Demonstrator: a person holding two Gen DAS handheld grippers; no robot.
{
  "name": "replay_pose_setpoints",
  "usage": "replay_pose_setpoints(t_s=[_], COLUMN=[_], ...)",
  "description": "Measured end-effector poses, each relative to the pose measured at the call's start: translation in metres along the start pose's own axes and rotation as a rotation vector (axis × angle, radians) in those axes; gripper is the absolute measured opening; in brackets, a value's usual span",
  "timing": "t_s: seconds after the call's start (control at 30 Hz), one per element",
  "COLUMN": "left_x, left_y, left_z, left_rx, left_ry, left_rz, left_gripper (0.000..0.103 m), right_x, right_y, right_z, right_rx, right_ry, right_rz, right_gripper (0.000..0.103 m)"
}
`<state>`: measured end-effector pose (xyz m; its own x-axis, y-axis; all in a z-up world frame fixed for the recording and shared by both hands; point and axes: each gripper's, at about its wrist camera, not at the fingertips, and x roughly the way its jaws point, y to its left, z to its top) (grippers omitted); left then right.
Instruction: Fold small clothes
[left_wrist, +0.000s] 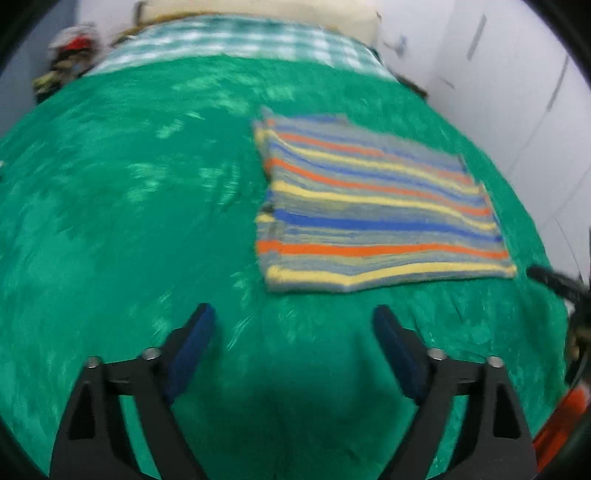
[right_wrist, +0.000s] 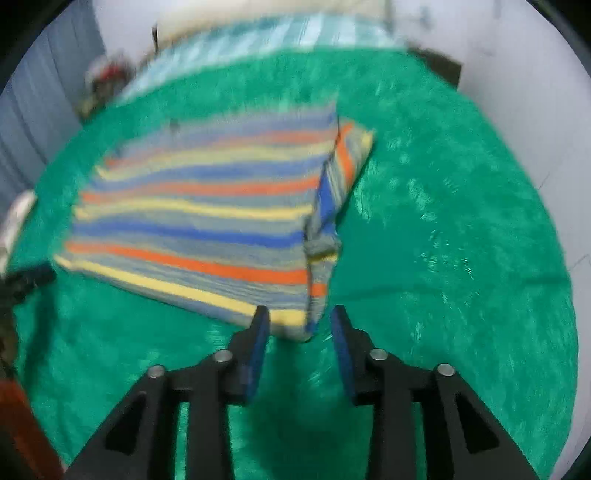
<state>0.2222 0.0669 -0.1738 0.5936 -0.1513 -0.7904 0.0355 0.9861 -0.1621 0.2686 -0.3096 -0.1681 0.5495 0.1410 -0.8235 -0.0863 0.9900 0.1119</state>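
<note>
A striped garment (left_wrist: 373, 210) in blue, orange, yellow and grey lies folded flat on the green blanket (left_wrist: 129, 221). My left gripper (left_wrist: 293, 315) is wide open and empty, held just short of the garment's near edge. In the right wrist view the garment (right_wrist: 207, 221) has a flap folded over along its right side. My right gripper (right_wrist: 300, 318) is open, its fingertips on either side of the garment's near right corner, close above the blanket (right_wrist: 443, 258). The frames are blurred.
A green-and-white checked cloth (left_wrist: 236, 40) covers the far end of the bed. Cluttered items (left_wrist: 66, 62) sit at the far left. White walls (left_wrist: 517, 74) stand to the right. The other gripper (left_wrist: 554, 284) shows at the right edge.
</note>
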Motion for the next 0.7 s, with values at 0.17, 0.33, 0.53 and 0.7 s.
replay_pose_setpoints(t_s=[0.17,0.33,0.53,0.7], left_x=[-0.012,0.011,0.014,0.014], left_y=[0.013,0.019,0.017,0.018], left_z=[-0.041,-0.064,-0.072,-0.075], left_rx=[-0.057,-0.048,-0.023,-0.017], left_ry=[-0.042,-0.014,-0.061,-0.075], left_rz=[0.131,0.123,0.108,0.109], left_gripper=[0.095,0.098,0.102,0.102], right_x=[-0.008,0.009,0.017,0.015], right_y=[0.028,0.03,0.03,0.031], right_z=[-0.045,-0.085,-0.092,-0.096], right_rx=[0.039,0.063,0.041,0.038], right_ry=[-0.095,-0.117,-0.135,-0.146], right_rz=[-0.03,-0.09,-0.032,-0.034], right_gripper=[0.066,0.073,0.093,0.093])
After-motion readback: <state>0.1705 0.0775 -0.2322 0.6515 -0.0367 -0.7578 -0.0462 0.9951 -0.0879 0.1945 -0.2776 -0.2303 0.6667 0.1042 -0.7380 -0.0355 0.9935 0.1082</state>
